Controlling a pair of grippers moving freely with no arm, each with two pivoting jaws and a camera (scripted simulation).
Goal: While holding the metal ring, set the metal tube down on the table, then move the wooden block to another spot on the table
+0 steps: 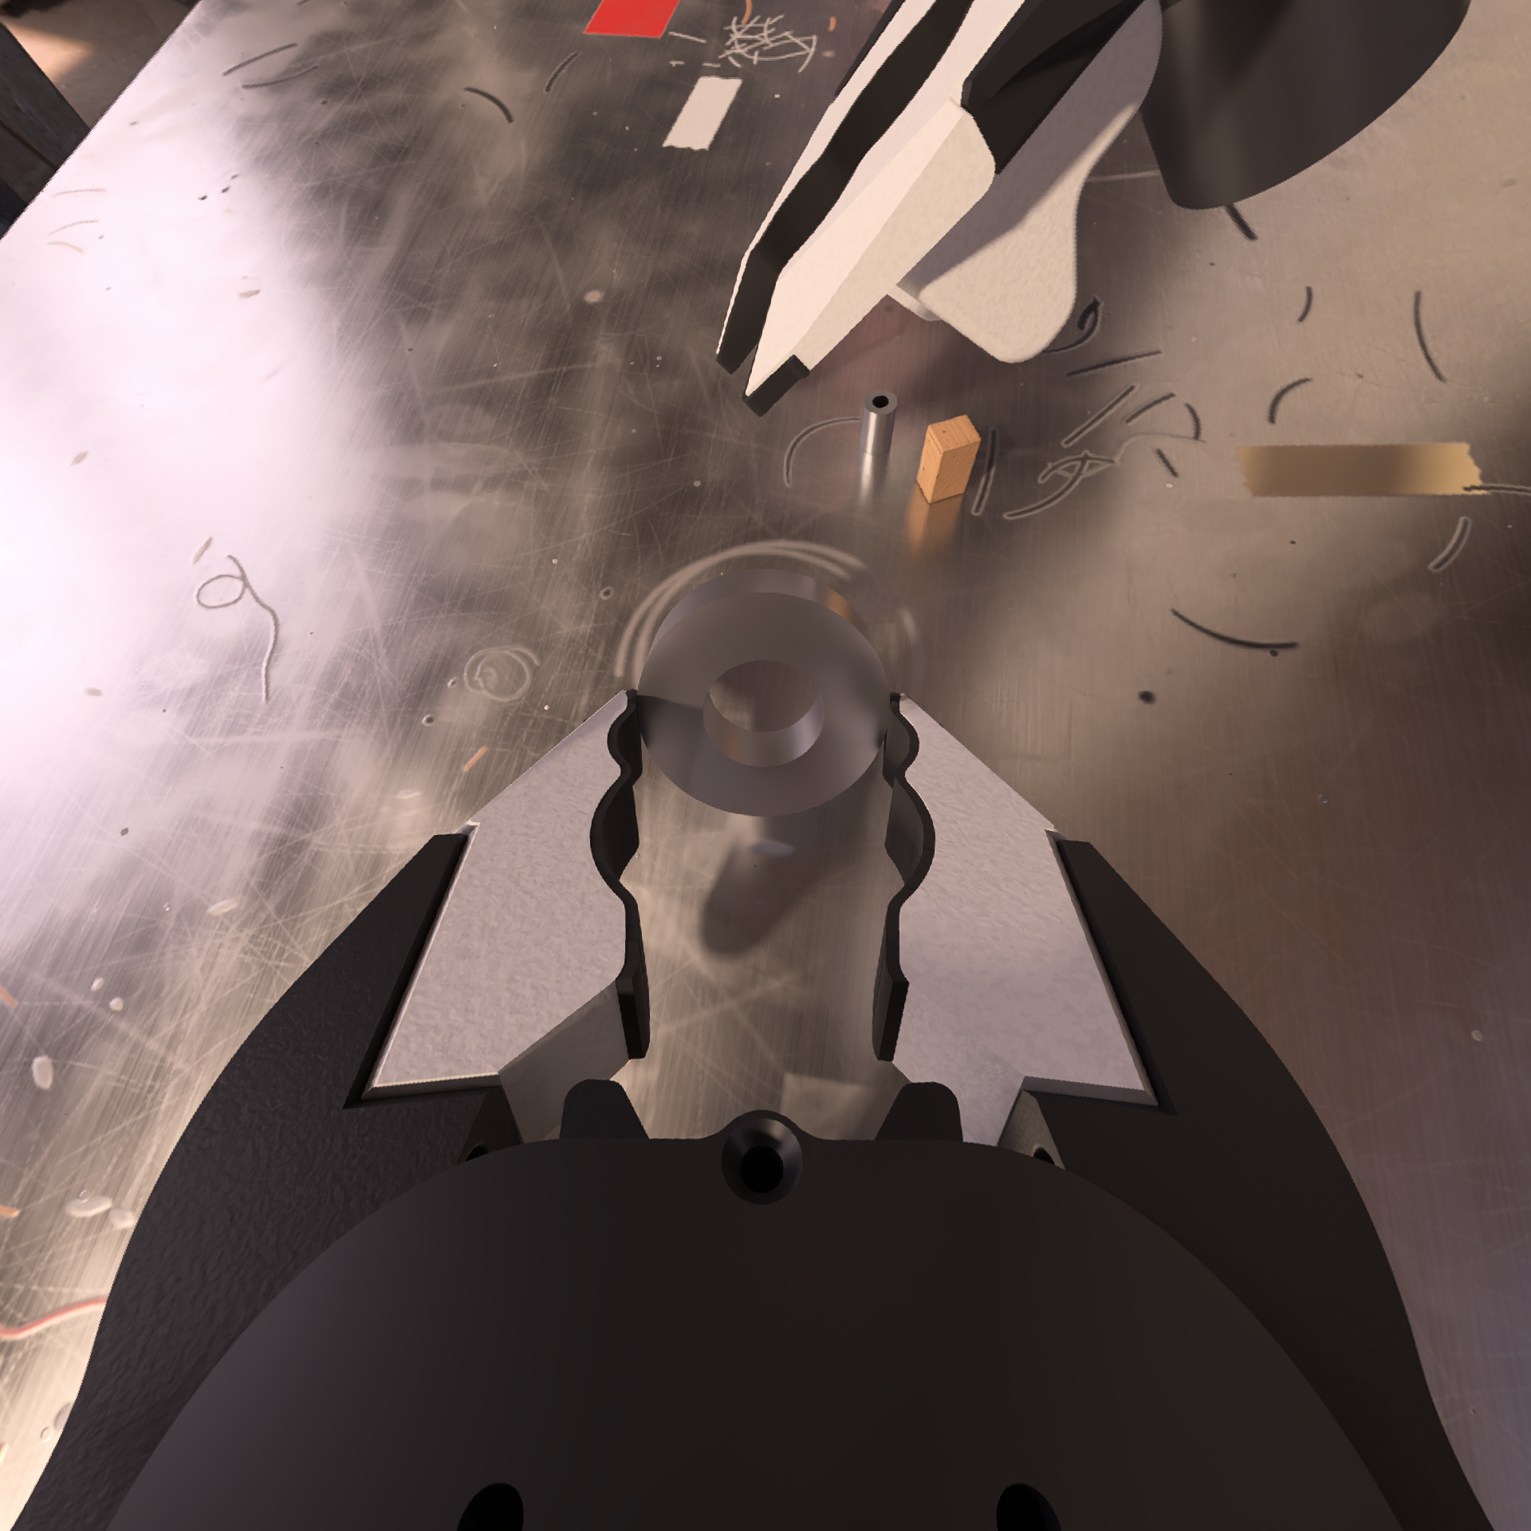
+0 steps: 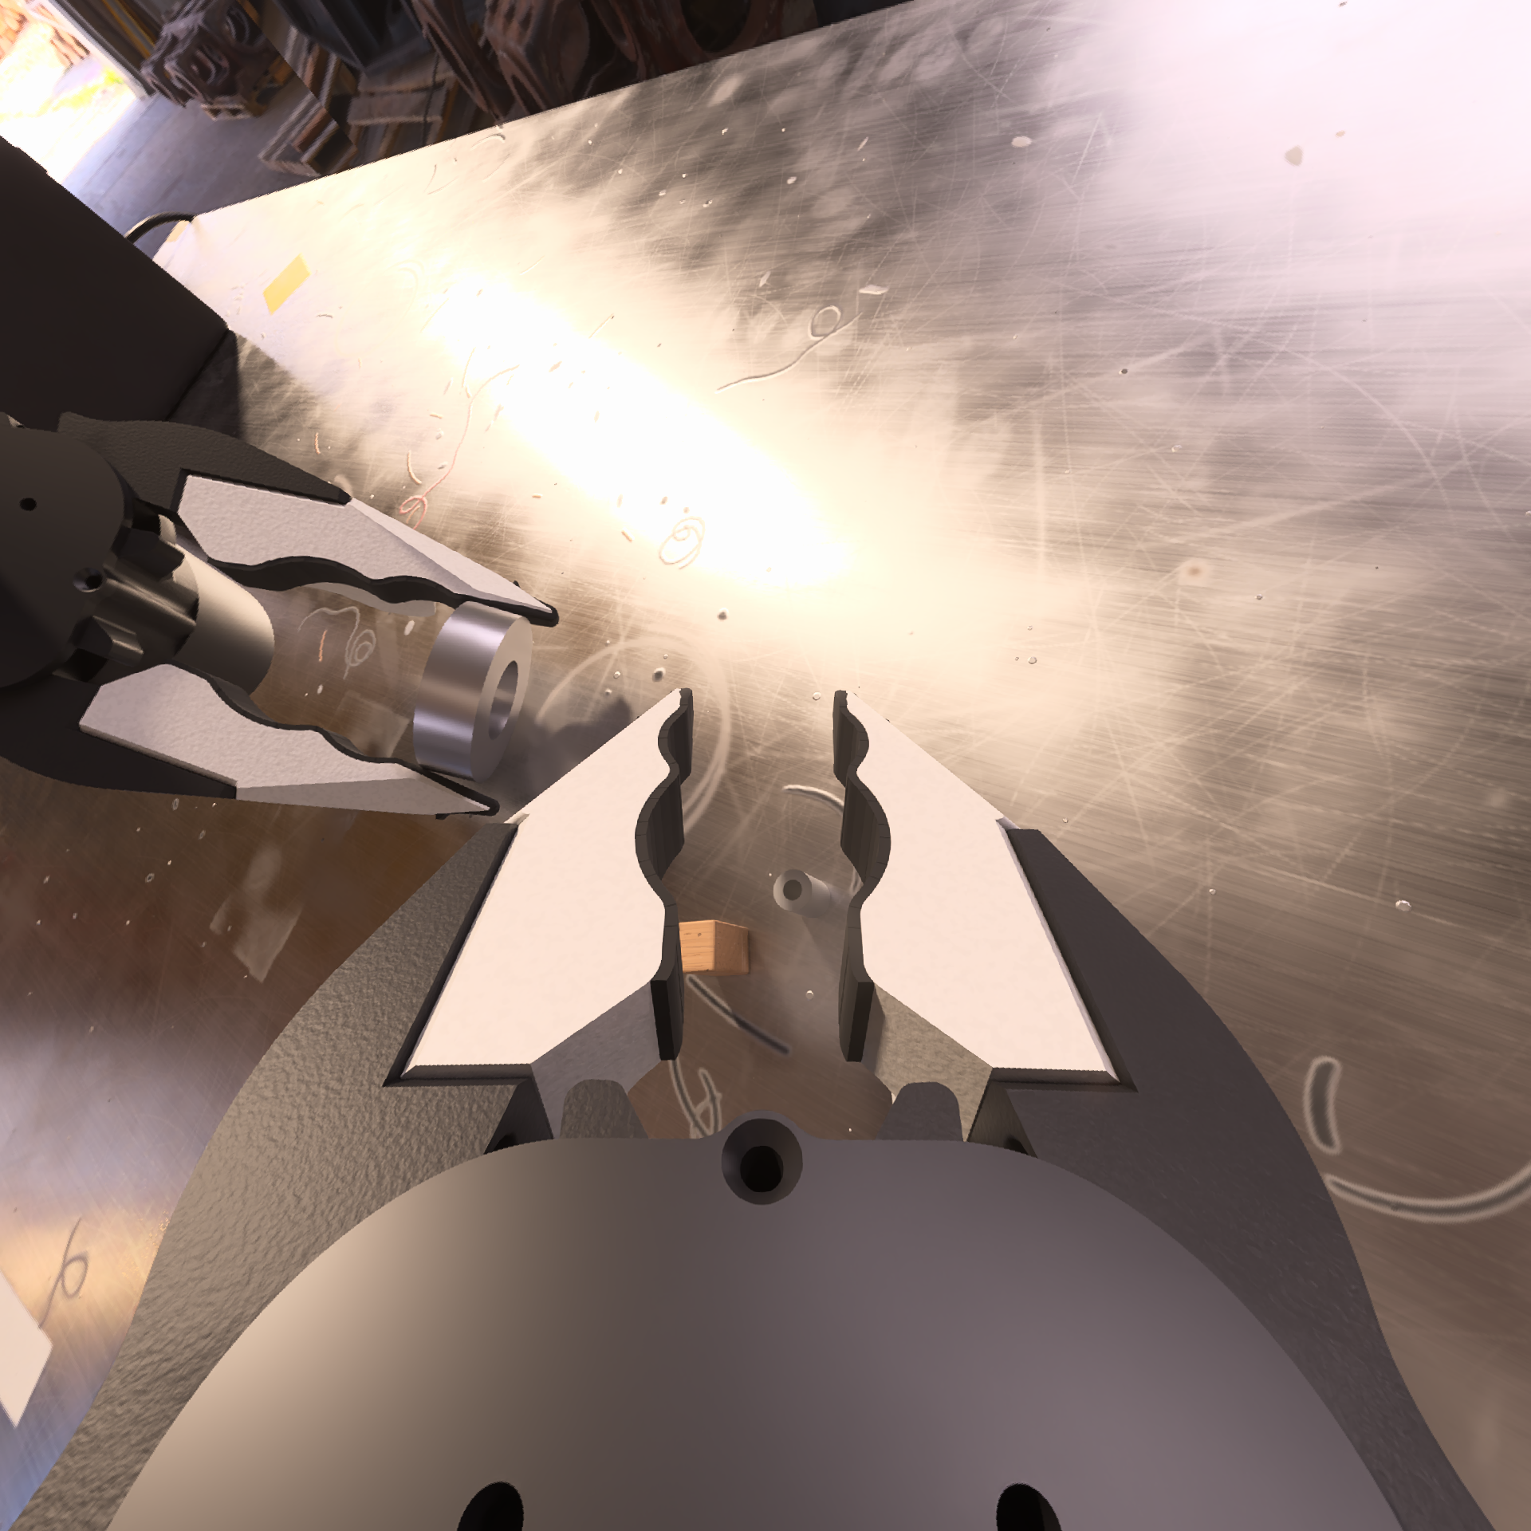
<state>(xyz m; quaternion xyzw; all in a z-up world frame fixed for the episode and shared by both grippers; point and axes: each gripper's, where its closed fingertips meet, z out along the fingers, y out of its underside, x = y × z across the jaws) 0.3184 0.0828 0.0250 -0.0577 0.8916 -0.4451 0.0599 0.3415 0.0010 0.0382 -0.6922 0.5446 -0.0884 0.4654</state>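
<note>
My left gripper [image 1: 762, 704] is shut on the metal ring [image 1: 758, 721], held at the fingertips above the table with its hole facing forward. The small metal tube [image 1: 876, 439] stands on end on the scratched metal table [image 1: 331, 497]. The wooden block [image 1: 947, 460] stands just right of it, apart from it. My right gripper [image 2: 762, 704] is open and empty, hovering above both; between its fingers I see the tube [image 2: 804, 891] and the block [image 2: 712, 947]. The right gripper [image 1: 750, 381] also shows in the left wrist view. The left gripper [image 2: 518, 708] with the ring [image 2: 476, 696] shows in the right wrist view.
Flat tape patches lie on the table: a red one [image 1: 630, 16], a white one [image 1: 704, 112] and a brown strip [image 1: 1359, 470]. A dark box [image 2: 83, 331] stands at the table's left edge. Dark clutter lies beyond the far edge [image 2: 497, 50].
</note>
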